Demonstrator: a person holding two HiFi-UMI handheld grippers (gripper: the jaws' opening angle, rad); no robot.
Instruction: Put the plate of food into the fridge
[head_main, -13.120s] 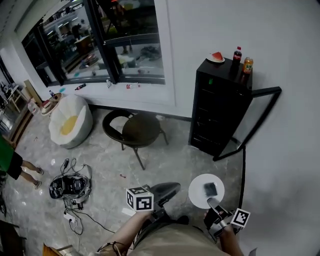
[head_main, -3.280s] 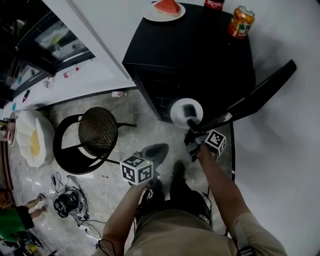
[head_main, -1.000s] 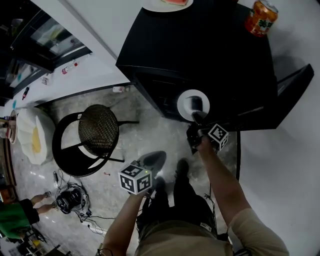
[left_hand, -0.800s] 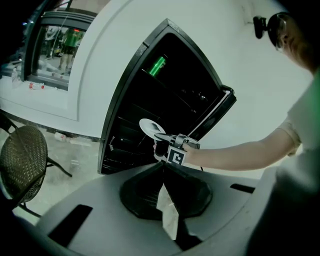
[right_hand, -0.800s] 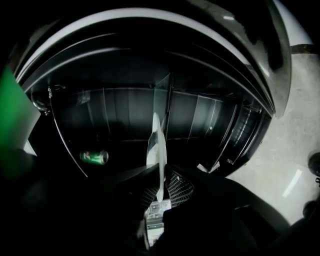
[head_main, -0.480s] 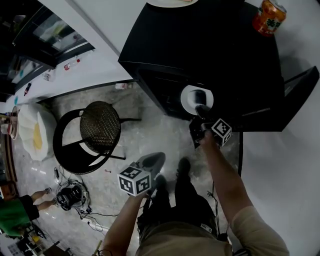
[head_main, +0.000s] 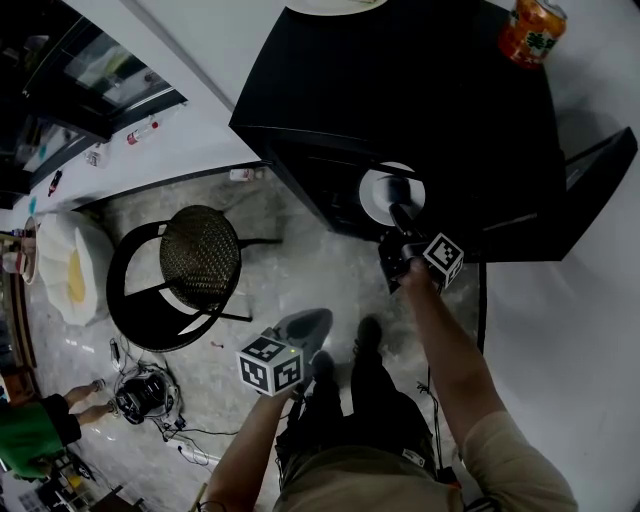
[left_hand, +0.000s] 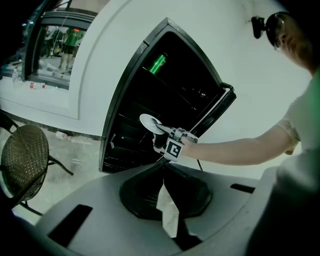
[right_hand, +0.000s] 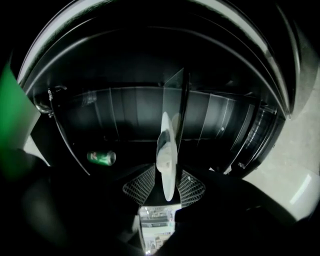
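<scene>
A white plate (head_main: 380, 190) with a dark piece of food on it is held at the open front of the black fridge (head_main: 400, 90). My right gripper (head_main: 401, 214) is shut on the plate's near rim. In the right gripper view the plate (right_hand: 167, 150) stands edge-on between the mesh pads (right_hand: 139, 186), with the dark fridge shelves behind it. The left gripper view shows the plate (left_hand: 149, 121) at the fridge (left_hand: 150, 115) opening. My left gripper (head_main: 312, 320) hangs low by the person's legs, shut on nothing.
The fridge door (head_main: 590, 185) stands open to the right. An orange can (head_main: 530, 30) and a second plate (head_main: 335, 5) sit on top of the fridge. A green can (right_hand: 101, 158) lies inside. A round black chair (head_main: 190, 270) stands to the left.
The person has walked up to the fridge carrying the plate. Over the last second the plate moved slightly farther into the opening. The left gripper has stayed low.
</scene>
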